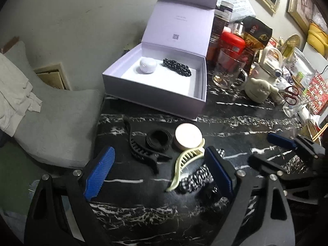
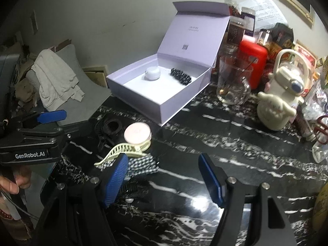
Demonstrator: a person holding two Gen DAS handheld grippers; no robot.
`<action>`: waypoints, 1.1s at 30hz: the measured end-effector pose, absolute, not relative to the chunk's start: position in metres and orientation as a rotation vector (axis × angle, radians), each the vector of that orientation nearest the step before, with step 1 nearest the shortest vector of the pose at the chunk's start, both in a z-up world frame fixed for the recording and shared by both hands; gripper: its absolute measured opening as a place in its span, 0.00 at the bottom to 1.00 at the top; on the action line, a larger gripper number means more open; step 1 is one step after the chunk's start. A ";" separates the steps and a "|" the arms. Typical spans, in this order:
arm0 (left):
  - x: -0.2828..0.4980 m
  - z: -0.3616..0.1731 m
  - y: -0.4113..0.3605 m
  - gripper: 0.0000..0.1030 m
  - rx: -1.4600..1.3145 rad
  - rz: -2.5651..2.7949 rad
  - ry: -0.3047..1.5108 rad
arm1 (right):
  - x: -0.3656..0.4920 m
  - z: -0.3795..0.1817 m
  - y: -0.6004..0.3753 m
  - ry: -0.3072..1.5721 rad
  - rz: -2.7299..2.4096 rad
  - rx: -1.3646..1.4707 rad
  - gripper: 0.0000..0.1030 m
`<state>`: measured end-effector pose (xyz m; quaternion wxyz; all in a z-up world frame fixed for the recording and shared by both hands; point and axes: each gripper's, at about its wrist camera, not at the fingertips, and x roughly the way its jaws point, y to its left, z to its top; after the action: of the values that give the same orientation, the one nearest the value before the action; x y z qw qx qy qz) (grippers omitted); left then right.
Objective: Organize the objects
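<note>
Hovering above the black marble desk (image 1: 235, 121), my left tool (image 1: 162, 171) and right tool (image 2: 164, 179) both gape, holding nothing. Near them lie a cream claw clip (image 1: 185, 162), checked scrunchie (image 1: 194, 179), black claw clip (image 1: 141, 153) and pink tin (image 1: 188, 136). Farther off stands the lilac box (image 1: 155, 96), lid up.

The table (image 1: 235, 121) was black marble veined with white. The open box (image 1: 155, 94) was pale lilac with a white floor, holding a white pod (image 1: 148, 66) and black beads (image 1: 177, 67). Nearby lay a black claw clip (image 1: 143, 153), a cream claw clip (image 1: 184, 162), a pink-lidded tin (image 1: 188, 135) and a black-and-white checked scrunchie (image 1: 196, 179). The tongs' pads (image 1: 100, 172) were blue.
</note>
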<state>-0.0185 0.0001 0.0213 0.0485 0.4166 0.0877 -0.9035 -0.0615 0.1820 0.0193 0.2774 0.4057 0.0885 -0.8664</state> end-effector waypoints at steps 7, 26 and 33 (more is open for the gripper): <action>-0.016 0.002 0.001 0.86 1.298 -2.733 0.242 | -0.054 -0.002 0.182 0.222 -2.292 1.141 0.70; -0.029 -0.030 -0.005 0.86 1.327 -2.746 0.256 | -0.049 -0.040 0.170 0.206 -2.159 1.210 0.71; -0.048 -0.043 -0.006 0.86 1.400 -2.702 0.333 | -0.048 -0.047 0.159 0.199 -2.106 1.217 0.72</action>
<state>-0.0480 -0.0056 -0.0430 0.0401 0.4570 0.1086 -0.8819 -0.0476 0.1589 -0.0471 0.3435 0.4682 0.0767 -0.8105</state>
